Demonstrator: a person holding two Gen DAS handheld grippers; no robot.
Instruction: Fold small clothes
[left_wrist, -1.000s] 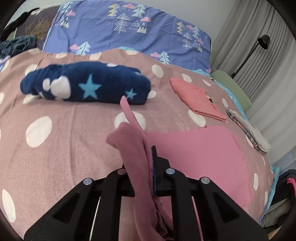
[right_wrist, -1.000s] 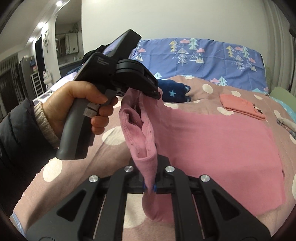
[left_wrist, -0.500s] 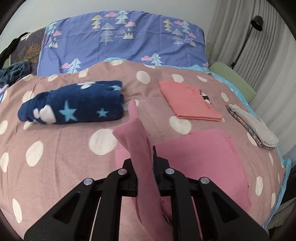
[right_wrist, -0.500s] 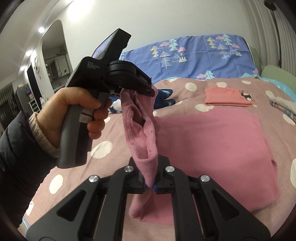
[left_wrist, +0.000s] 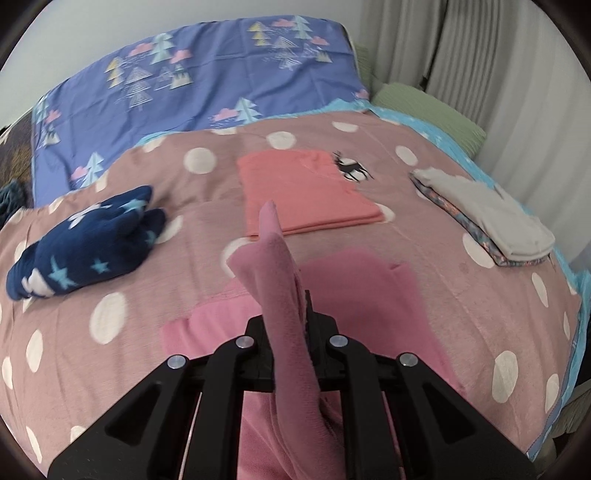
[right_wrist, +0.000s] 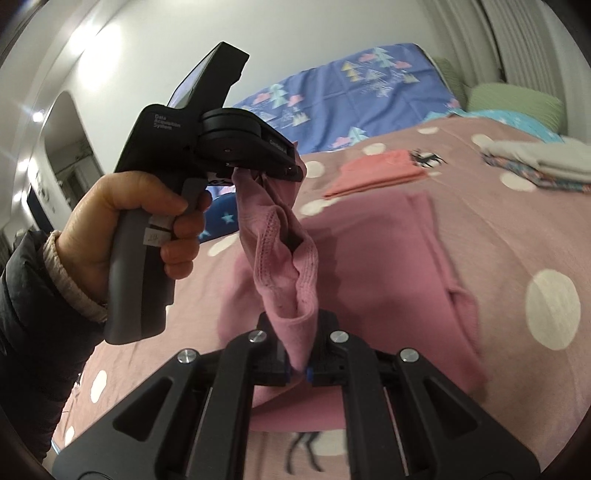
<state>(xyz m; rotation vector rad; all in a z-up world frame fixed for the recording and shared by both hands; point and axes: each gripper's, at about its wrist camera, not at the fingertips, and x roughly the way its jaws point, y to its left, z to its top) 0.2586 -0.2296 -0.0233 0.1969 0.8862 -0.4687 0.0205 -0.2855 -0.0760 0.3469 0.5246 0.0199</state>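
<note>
Your left claw (left_wrist: 291, 317) is closed on one end of the pink garment's (left_wrist: 369, 295) near hem; your right claw (right_wrist: 299, 365) is closed on the other end. Both hold that hem raised above the bed (left_wrist: 110, 258), with the hem slack and sagging between them. The rest of the garment lies flat on the bedspread ahead of both claws, its long axis running away from you toward the headboard end. A sleeve appears already folded in along its right side. The fold line therefore lies forward of the claws: judge the next move as carrying both forward together, level with each other, to lay the hem over the far part. Stop short of the folded coral shirt (left_wrist: 306, 192) beyond.
</note>
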